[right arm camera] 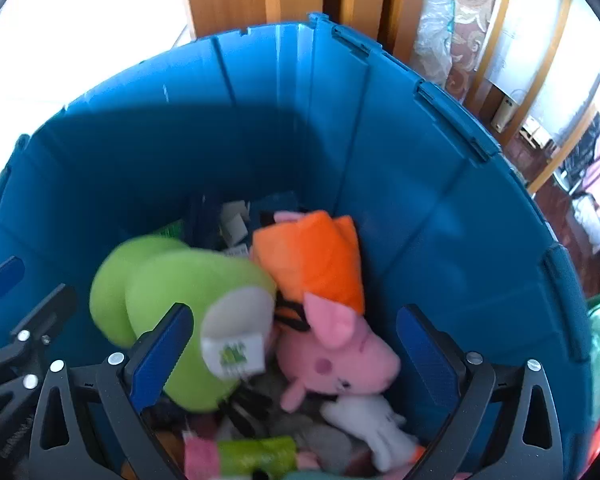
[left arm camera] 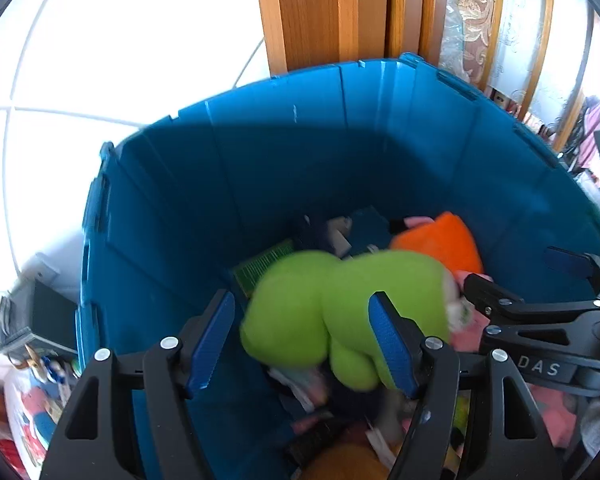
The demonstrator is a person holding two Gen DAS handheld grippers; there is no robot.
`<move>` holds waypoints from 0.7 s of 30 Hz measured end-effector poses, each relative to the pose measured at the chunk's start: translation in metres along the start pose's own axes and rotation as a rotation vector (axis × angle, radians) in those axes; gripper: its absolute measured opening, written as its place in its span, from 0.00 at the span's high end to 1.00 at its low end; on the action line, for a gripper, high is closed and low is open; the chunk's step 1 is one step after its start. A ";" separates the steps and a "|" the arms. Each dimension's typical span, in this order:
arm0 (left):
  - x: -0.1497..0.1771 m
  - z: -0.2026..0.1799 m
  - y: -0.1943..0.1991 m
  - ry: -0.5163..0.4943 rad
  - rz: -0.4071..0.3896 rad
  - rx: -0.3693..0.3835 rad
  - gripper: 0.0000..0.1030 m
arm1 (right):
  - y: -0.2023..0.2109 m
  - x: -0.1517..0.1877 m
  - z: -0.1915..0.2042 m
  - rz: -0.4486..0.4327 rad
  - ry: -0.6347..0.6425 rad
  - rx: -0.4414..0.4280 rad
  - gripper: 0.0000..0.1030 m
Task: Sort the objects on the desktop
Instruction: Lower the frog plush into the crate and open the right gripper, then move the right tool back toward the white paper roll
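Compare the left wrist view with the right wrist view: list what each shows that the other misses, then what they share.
Only the left wrist view: the green ribbed card behind the green plush, and the grey box outside the bin.

Only the right wrist view: the pink pig's face, the white plush below it and the green plush's label.

Both: the blue bin, green plush toy, orange plush, and both open grippers, left gripper, right gripper.
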State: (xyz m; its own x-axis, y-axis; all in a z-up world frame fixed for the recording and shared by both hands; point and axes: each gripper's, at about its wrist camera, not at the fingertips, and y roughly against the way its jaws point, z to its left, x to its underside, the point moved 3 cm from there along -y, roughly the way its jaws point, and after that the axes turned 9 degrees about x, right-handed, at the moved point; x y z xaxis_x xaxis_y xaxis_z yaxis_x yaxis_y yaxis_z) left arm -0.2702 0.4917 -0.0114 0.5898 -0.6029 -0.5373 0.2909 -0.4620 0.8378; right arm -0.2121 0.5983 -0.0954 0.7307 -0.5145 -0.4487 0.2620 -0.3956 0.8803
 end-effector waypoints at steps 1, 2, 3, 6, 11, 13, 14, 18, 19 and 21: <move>0.003 -0.001 0.004 0.003 0.007 0.010 0.33 | 0.006 0.003 -0.001 -0.004 0.013 0.010 0.00; 0.006 -0.002 0.009 0.001 0.012 0.009 0.33 | 0.011 0.005 -0.002 -0.009 0.021 0.020 0.00; 0.010 -0.004 0.015 -0.012 0.011 0.001 0.33 | 0.018 0.008 -0.003 -0.015 0.028 0.023 0.00; 0.022 -0.013 0.039 -0.056 -0.030 -0.020 0.33 | 0.041 0.018 -0.005 -0.037 0.041 0.025 0.00; 0.049 -0.015 0.090 -0.070 -0.093 0.007 0.33 | 0.090 0.038 0.003 -0.098 0.078 0.017 0.00; 0.061 -0.012 0.114 -0.063 -0.130 0.018 0.33 | 0.111 0.049 0.008 -0.126 0.094 0.012 0.00; 0.068 -0.009 0.125 -0.058 -0.151 0.020 0.33 | 0.121 0.053 0.010 -0.137 0.100 0.007 0.00; 0.102 0.009 0.167 -0.017 -0.232 0.017 0.22 | 0.158 0.077 0.026 -0.184 0.128 -0.019 0.00; 0.112 0.016 0.176 -0.001 -0.253 0.012 0.19 | 0.167 0.083 0.031 -0.202 0.134 -0.024 0.00; 0.132 0.030 0.193 0.024 -0.287 0.010 0.19 | 0.187 0.098 0.043 -0.242 0.144 -0.053 0.00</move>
State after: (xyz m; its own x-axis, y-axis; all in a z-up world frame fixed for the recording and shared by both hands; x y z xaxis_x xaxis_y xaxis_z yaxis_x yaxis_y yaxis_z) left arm -0.1590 0.3035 0.0769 0.5022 -0.4311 -0.7496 0.4408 -0.6182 0.6508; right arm -0.1186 0.4415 0.0187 0.7241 -0.2951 -0.6234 0.4695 -0.4513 0.7589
